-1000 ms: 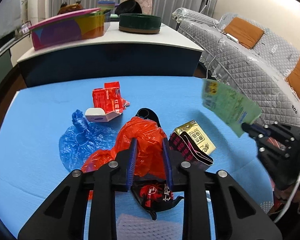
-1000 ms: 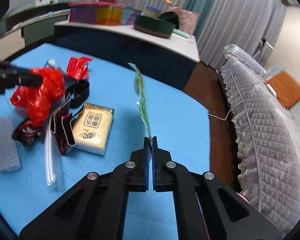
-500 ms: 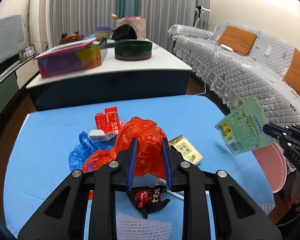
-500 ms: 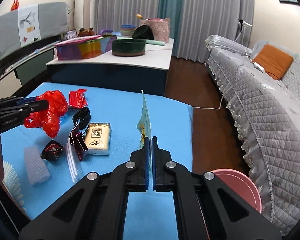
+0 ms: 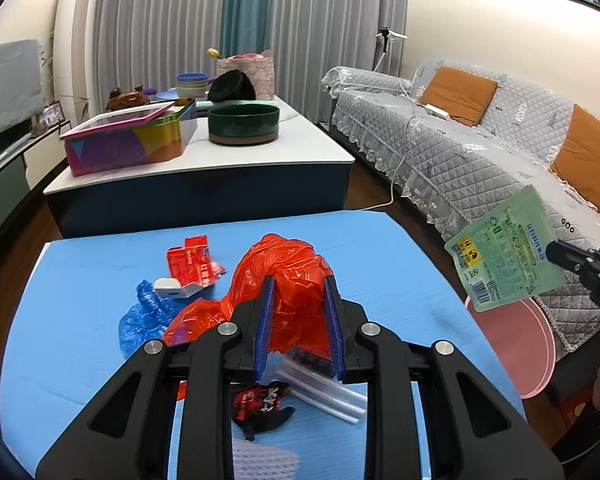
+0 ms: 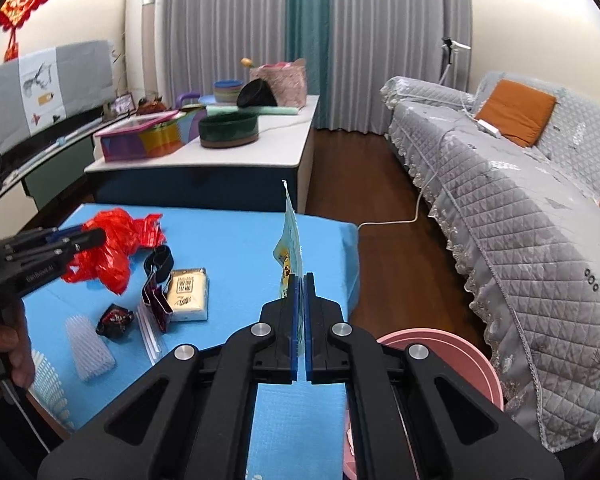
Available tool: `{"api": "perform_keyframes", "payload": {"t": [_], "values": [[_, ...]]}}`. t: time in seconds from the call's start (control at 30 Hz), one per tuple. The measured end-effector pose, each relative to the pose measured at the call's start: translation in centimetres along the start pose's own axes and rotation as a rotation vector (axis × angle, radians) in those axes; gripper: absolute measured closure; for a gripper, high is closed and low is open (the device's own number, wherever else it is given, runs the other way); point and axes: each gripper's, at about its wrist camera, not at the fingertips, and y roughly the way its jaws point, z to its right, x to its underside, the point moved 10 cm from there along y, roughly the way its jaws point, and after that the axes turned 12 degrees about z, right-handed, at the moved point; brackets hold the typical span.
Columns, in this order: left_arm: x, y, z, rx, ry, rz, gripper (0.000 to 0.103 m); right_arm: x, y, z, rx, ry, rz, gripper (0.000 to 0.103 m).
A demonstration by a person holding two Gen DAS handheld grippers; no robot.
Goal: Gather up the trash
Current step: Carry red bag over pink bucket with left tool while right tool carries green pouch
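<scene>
My left tongs [image 5: 299, 298] grip the red plastic bag [image 5: 288, 280] above the blue desk [image 5: 80, 280], with wrappers below and left of them. My right tongs [image 6: 299, 280] pinch the green packet [image 6: 290, 240] upright past the desk's right edge, the pink bin [image 6: 452, 356] below, the grey sofa [image 6: 520, 220] farther right.

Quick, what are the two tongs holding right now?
Left tongs: closed on the red plastic bag.
Right tongs: closed on the green packet.
</scene>
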Motion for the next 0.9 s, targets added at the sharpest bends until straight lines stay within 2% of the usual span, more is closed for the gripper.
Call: {"api": "perform_keyframes", "payload": {"t": [0.27, 0.53, 0.9], "values": [[-0.3, 0.0, 2.2, 0.040, 0.010, 0.010, 0.079, -1.6, -2.4, 2.8, 0.058, 0.059, 0.046, 0.101], [-0.5, 0.2, 4.7, 0.083, 0.030, 0.018, 0.079, -1.5, -3.4, 6.3, 0.128, 0.121, 0.050, 0.101], [-0.8, 0.5, 8.3, 0.142, 0.051, 0.027, 0.079, -1.2, -4.1, 8.2, 0.169, 0.134, 0.058, 0.101]]}}
